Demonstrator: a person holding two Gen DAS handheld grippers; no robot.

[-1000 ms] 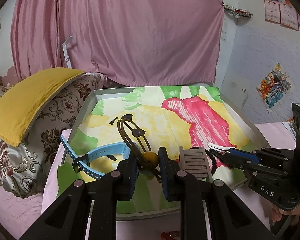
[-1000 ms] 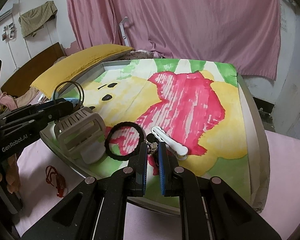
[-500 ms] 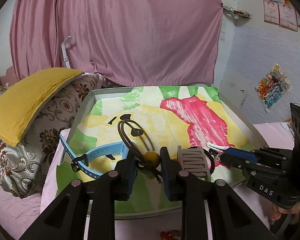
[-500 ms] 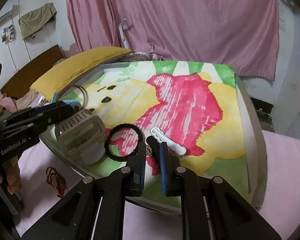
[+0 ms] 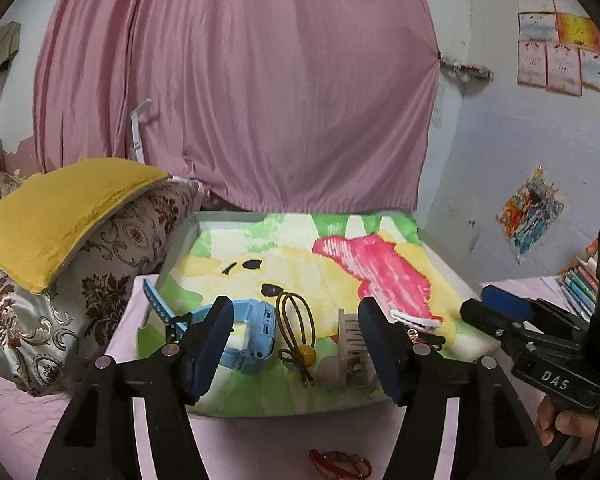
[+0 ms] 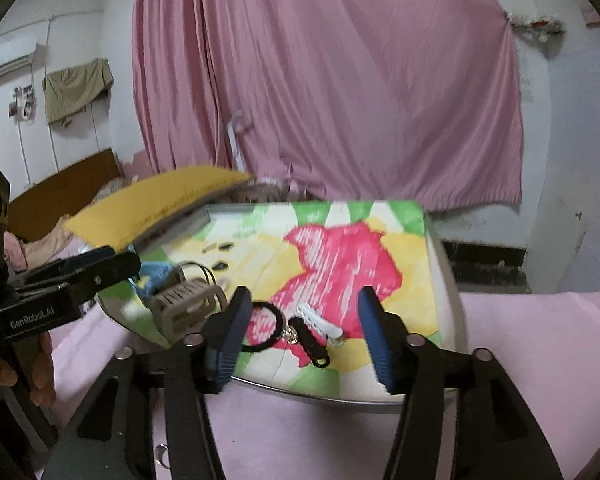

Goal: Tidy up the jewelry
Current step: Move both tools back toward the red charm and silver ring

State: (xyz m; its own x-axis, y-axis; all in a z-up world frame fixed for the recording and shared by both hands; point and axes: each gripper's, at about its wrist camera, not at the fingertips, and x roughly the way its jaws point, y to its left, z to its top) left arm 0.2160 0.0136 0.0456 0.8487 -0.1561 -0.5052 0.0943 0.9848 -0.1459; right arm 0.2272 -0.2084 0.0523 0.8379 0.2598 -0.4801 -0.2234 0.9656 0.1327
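Observation:
My left gripper [image 5: 296,346] hangs just in front of the tray [image 5: 446,264] with its jaws opening and nothing pressed between them. Beyond its fingers lie a blue watch [image 5: 252,336], a brown hair tie with a yellow bead [image 5: 296,332] and a beige claw clip [image 5: 350,344]. The jaws of my right gripper [image 6: 304,340] are opening too, with nothing gripped. Past them on the painted cloth lie a black hair ring [image 6: 260,332], a small black clip with a charm [image 6: 310,342] and a white clip [image 6: 320,320].
A yellow cushion [image 5: 60,208] on a patterned pillow [image 5: 100,280] lies left of the tray. A pink curtain [image 5: 240,100] hangs behind it. A red band [image 5: 340,462] lies on the pink bedsheet in front. Books [image 5: 580,284] are stacked at the far right.
Both grippers went from shut to wide open and drew back and up from the tray. The beaded hair tie and the black charm clip now lie free on the cloth.

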